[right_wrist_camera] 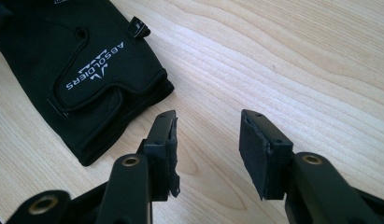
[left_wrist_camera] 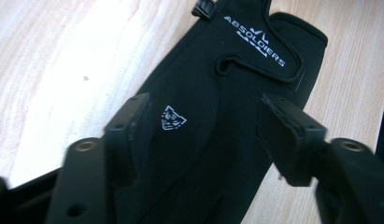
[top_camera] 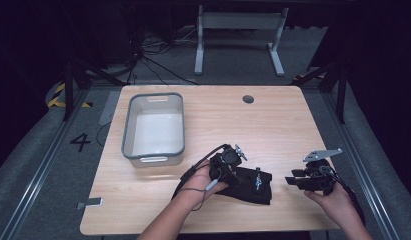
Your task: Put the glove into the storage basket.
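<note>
Much of the black glove [top_camera: 253,186] was hidden in the high view under the left tongs [left_wrist_camera: 206,133], whose jaws stood spread over its back, one on each side of the small crest; its fingers ran out of frame. It lay near the tabletop's [top_camera: 273,125] front edge. The right tongs [right_wrist_camera: 208,147] hovered spread over bare wood just beside the cuff, with open room rightward. The grey bin [top_camera: 154,129] sat well apart.
</note>
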`<state>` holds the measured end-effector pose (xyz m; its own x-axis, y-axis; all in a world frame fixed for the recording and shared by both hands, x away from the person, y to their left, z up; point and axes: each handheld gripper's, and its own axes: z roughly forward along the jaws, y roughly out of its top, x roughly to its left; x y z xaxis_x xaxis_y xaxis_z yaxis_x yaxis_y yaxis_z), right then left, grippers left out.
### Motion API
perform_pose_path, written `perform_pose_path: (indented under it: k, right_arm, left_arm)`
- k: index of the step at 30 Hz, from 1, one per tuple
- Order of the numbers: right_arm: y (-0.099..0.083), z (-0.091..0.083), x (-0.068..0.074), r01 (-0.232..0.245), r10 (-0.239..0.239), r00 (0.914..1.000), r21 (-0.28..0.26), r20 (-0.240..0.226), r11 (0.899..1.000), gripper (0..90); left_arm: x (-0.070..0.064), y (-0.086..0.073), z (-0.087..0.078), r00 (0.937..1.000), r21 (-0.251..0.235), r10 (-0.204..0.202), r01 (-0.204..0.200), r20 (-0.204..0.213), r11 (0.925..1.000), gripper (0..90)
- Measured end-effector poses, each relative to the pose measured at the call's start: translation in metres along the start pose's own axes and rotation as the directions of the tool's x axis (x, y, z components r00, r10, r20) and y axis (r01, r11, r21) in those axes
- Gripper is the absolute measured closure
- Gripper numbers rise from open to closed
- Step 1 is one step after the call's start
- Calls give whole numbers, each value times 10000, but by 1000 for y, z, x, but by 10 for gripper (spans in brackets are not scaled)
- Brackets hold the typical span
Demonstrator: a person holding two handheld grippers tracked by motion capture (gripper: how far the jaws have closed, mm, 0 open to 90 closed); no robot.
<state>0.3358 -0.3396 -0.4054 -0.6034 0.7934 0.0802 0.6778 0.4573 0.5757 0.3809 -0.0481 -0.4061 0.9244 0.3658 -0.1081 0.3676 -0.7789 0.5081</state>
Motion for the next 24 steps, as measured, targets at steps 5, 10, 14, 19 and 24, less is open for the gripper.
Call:
perform_pose_path:
  k: [5,10,14,19,24]
  right_arm:
    - [1,2,1,87,-87,9999,61,-78,9999,560]
    - [2,4,3,94,-93,9999,69,-139,9999,553]
    - [2,4,3,78,-77,9993,37,-378,10000,548]
    - [2,4,3,58,-59,9991,-10,-428,10000,541]
    - [2,3,2,93,-95,9987,-53,-493,9999,532]
  left_arm:
    - [-2,0,6,9992,-17,377,-377,97,9993,333]
    - [-4,-2,16,9968,211,647,-658,479,9976,343]
    - [-3,-2,23,9967,475,572,-599,577,9971,319]
    - [-4,0,29,9981,892,463,-498,412,9948,272]
    - [-6,0,34,9979,1086,580,-607,285,9922,263]
